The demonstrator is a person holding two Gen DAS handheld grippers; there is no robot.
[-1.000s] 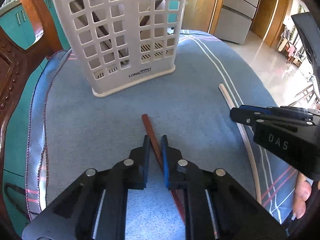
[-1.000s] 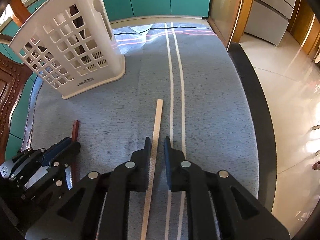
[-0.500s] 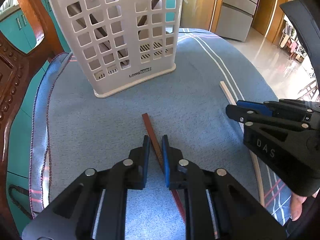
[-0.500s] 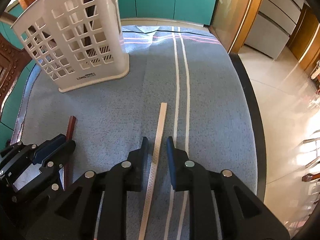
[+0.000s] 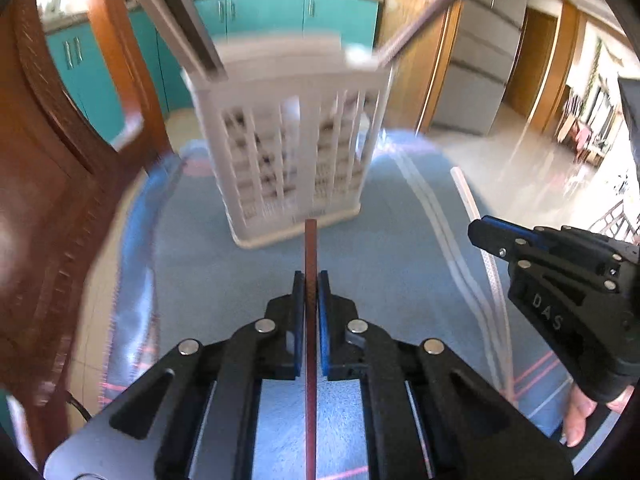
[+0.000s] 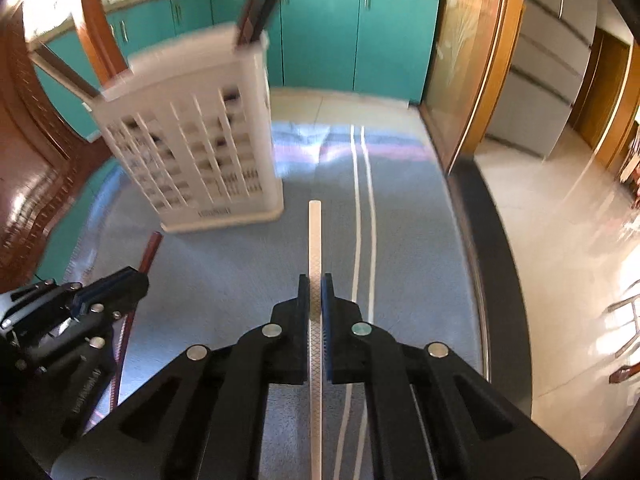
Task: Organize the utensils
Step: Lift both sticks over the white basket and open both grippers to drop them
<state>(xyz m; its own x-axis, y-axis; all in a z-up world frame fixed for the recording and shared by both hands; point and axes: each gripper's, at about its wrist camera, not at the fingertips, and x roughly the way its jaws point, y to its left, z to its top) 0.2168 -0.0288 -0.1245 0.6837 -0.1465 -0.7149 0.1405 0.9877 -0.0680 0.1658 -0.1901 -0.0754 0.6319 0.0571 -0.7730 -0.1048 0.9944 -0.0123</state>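
My left gripper (image 5: 311,276) is shut on a dark red chopstick (image 5: 311,248) that points forward at the white slotted utensil basket (image 5: 292,148). My right gripper (image 6: 316,280) is shut on a pale cream chopstick (image 6: 315,240), also pointing forward. The basket (image 6: 192,136) stands ahead on the blue cloth and holds dark sticks (image 6: 260,4) that jut out of its top. In the right wrist view the left gripper (image 6: 120,284) shows at lower left with the red chopstick (image 6: 150,250). In the left wrist view the right gripper (image 5: 484,228) and cream chopstick (image 5: 466,196) show at right.
A blue cloth with white stripes (image 6: 364,208) covers the round table. A carved wooden chair (image 5: 52,184) stands at the left. Teal cabinets (image 6: 352,40) stand behind. The table edge (image 6: 480,220) drops to a tiled floor at right.
Both grippers have closed on their chopsticks and tilted up, lifting them off the cloth. The views now look more level at the basket, with motion blur.
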